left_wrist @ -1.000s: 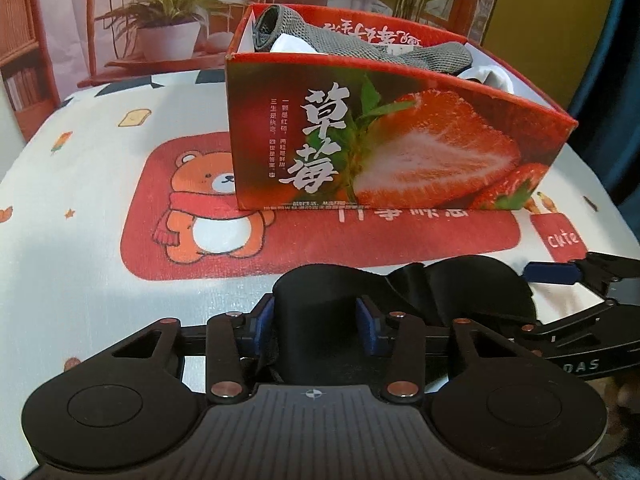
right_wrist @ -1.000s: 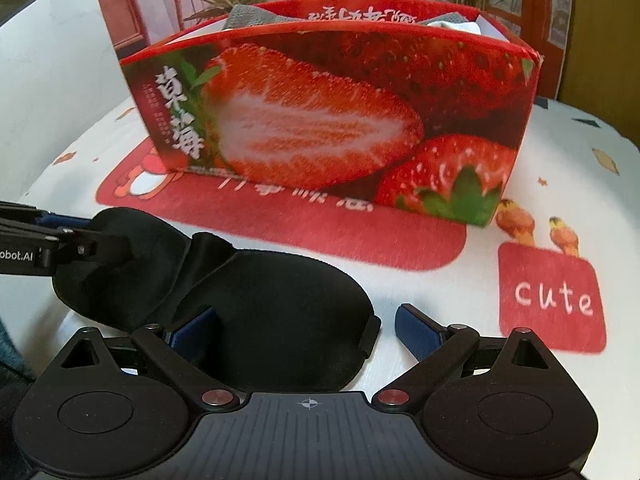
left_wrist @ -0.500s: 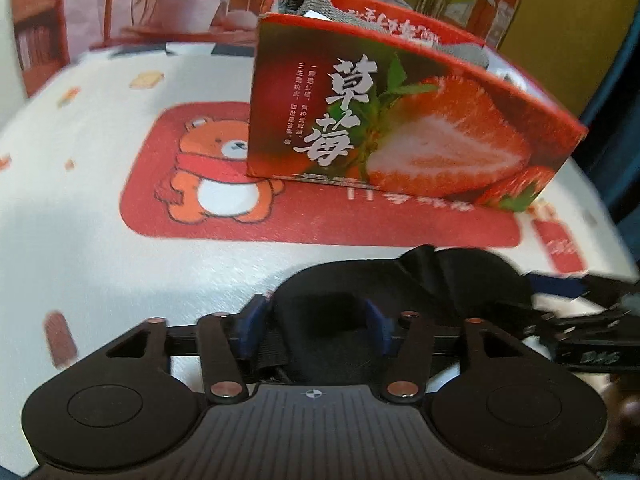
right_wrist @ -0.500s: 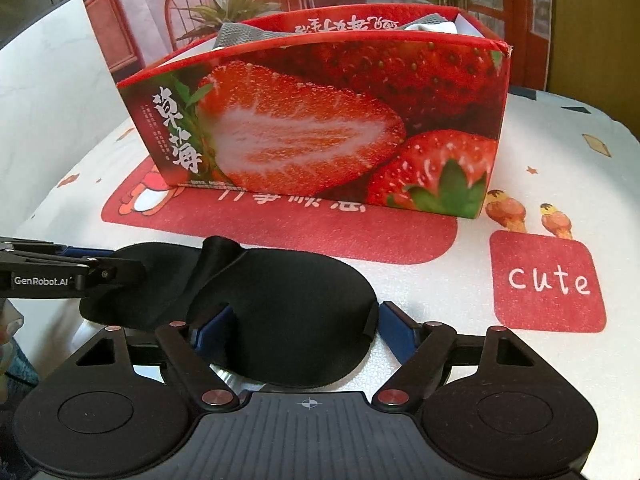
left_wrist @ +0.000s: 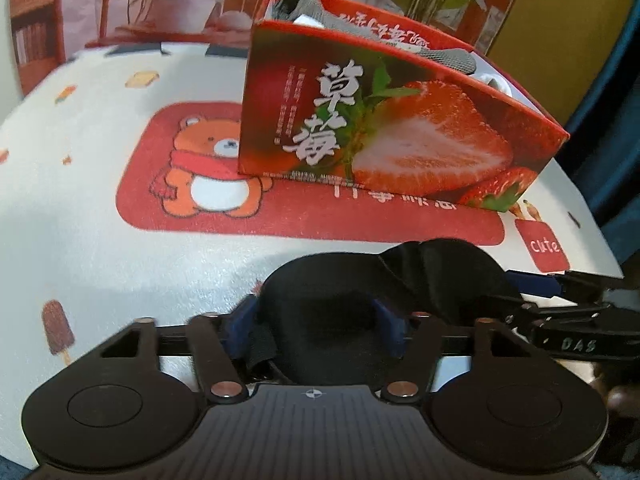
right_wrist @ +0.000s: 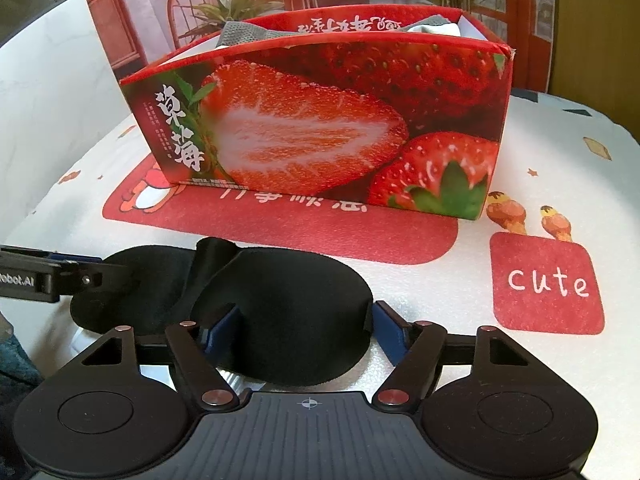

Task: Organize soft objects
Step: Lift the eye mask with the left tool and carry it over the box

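Note:
A black padded sleep mask (left_wrist: 440, 272) (right_wrist: 288, 288) lies on the cartoon tablecloth in front of a red strawberry-printed box (left_wrist: 400, 132) (right_wrist: 320, 140). My left gripper (left_wrist: 316, 320) has its blue pads on either side of the mask's left eye cup. The jaws are closing and they dent the padding. My right gripper (right_wrist: 300, 324) straddles the right eye cup and is also closing, with both pads touching its edges. Each gripper shows at the side of the other's view. Grey mesh fabric (left_wrist: 312, 12) and something white rest inside the box.
The white tablecloth (left_wrist: 100, 220) has a red bear panel and a red "cute" patch (right_wrist: 548, 284). Its rounded edge lies near my grippers. Behind the table hangs a backdrop with potted plants (left_wrist: 180, 8) and a chair. A dark blue curtain is at the far right.
The right gripper's jaws have narrowed from wide open until the pads meet the mask cup. The left gripper opened slightly and closed again on its cup. The left view has rolled a little.

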Tool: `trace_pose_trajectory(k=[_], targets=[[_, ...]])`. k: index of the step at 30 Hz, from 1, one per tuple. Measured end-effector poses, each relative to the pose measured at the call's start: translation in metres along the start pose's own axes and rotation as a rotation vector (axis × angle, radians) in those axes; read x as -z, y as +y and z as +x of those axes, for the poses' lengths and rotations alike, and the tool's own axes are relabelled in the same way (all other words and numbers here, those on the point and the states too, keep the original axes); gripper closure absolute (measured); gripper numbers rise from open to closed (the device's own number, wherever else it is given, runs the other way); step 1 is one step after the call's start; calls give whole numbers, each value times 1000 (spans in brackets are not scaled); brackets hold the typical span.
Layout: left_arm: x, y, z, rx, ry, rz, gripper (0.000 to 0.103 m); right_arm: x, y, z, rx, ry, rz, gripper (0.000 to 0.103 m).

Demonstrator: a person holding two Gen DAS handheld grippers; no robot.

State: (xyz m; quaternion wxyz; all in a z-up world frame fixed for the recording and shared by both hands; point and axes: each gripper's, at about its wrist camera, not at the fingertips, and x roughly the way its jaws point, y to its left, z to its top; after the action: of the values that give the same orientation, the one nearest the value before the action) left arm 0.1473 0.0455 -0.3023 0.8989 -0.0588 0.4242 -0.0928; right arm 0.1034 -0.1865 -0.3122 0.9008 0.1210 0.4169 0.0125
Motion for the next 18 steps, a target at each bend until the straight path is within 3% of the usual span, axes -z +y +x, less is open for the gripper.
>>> trace_pose_trajectory(k=[3,8,11,18], targets=[[-2,0,-4,-16,-30,10,66,-4,-3,-2,-48,5,35,49],[-7,-1,-13,-18,-68,22,79,-15,1,-12,-76,-33,16,64],[-12,-4,-23,-30,-113,42,81,-22,4,-21,-98,-61,-3,72],[-32,-11,-56,-54,-255,83,81,-46,15,-47,-141,-166,-50,75]])
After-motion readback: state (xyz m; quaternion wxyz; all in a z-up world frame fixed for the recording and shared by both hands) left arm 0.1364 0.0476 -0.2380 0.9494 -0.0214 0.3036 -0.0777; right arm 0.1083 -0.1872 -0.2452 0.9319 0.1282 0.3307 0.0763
